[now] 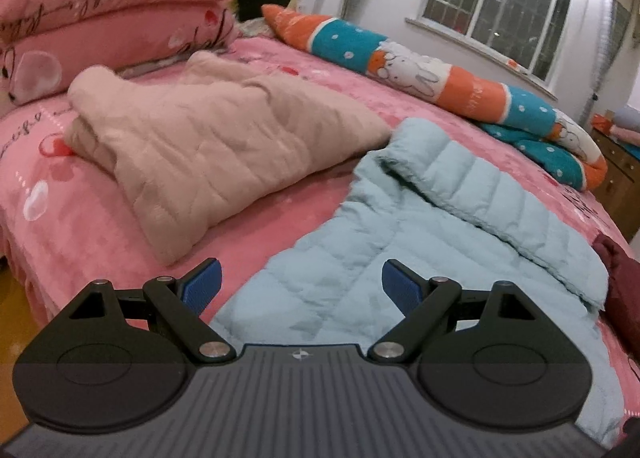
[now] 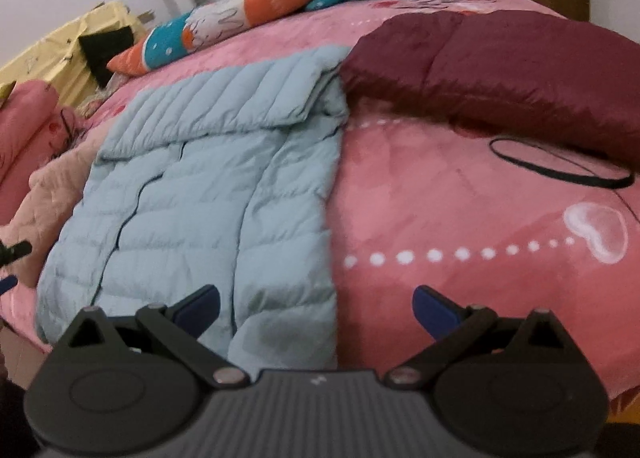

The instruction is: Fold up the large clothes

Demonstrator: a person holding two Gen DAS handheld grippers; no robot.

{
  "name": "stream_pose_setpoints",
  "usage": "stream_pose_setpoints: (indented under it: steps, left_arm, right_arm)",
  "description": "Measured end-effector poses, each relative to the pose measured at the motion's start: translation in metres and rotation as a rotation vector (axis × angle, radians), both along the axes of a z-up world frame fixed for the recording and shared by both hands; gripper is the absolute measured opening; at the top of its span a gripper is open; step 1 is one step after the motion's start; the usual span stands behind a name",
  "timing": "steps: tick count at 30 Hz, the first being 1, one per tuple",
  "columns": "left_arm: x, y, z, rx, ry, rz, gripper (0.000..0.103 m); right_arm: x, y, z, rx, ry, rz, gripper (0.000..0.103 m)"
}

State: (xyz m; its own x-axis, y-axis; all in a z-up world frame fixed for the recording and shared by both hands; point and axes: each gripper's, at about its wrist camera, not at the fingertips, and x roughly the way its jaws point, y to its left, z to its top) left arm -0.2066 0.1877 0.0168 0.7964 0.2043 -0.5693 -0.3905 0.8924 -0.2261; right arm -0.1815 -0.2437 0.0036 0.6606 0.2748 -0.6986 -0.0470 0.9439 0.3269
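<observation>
You are over a bed [image 1: 280,193] covered in a pink printed blanket, with a window at one o'clock in the left view. At ten o'clock there lies a beige padded garment [image 1: 208,145], already bundled. The light blue puffer jacket [image 1: 420,225] sits at the middle, spread flat with its far edge turned over. Your left gripper [image 1: 301,285] hovers over its near hem, jaws spread wide and empty. Your right gripper [image 2: 316,312] hangs over the jacket's [image 2: 208,193] right edge, also parted, holding nothing. A maroon jacket [image 2: 500,73] lies at one o'clock. I judge a fold is under way; next, lower both grippers and pinch the near hem.
</observation>
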Motion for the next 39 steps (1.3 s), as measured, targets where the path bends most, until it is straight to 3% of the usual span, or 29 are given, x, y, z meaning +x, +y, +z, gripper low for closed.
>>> stream_pose_setpoints:
  steps: [12, 22, 28, 30, 33, 35, 39]
  left_arm:
    - [0.005, 0.014, -0.010, -0.042, 0.046, 0.050, 0.103]
    - [0.009, 0.008, -0.022, -0.050, 0.114, -0.004, 0.103]
    - [0.006, -0.001, -0.023, -0.044, 0.134, -0.055, 0.103]
    - [0.000, -0.003, -0.021, -0.047, 0.133, -0.073, 0.097]
    - [-0.004, -0.007, -0.020, -0.056, 0.133, -0.108, 0.090]
    - [-0.004, -0.010, -0.018, -0.061, 0.128, -0.142, 0.084]
    - [-0.007, -0.020, -0.014, -0.046, 0.119, -0.231, 0.068]
  right_arm:
    - [0.009, 0.009, -0.016, 0.074, 0.048, 0.082, 0.098]
    - [0.012, 0.011, -0.022, 0.086, 0.060, 0.110, 0.098]
    - [0.011, 0.019, -0.024, 0.069, 0.063, 0.168, 0.086]
    - [0.010, 0.021, -0.025, 0.076, 0.066, 0.188, 0.081]
    - [0.010, 0.024, -0.026, 0.099, 0.078, 0.213, 0.062]
    - [0.011, 0.025, -0.027, 0.115, 0.089, 0.225, 0.056]
    - [0.013, 0.027, -0.031, 0.153, 0.113, 0.239, 0.057]
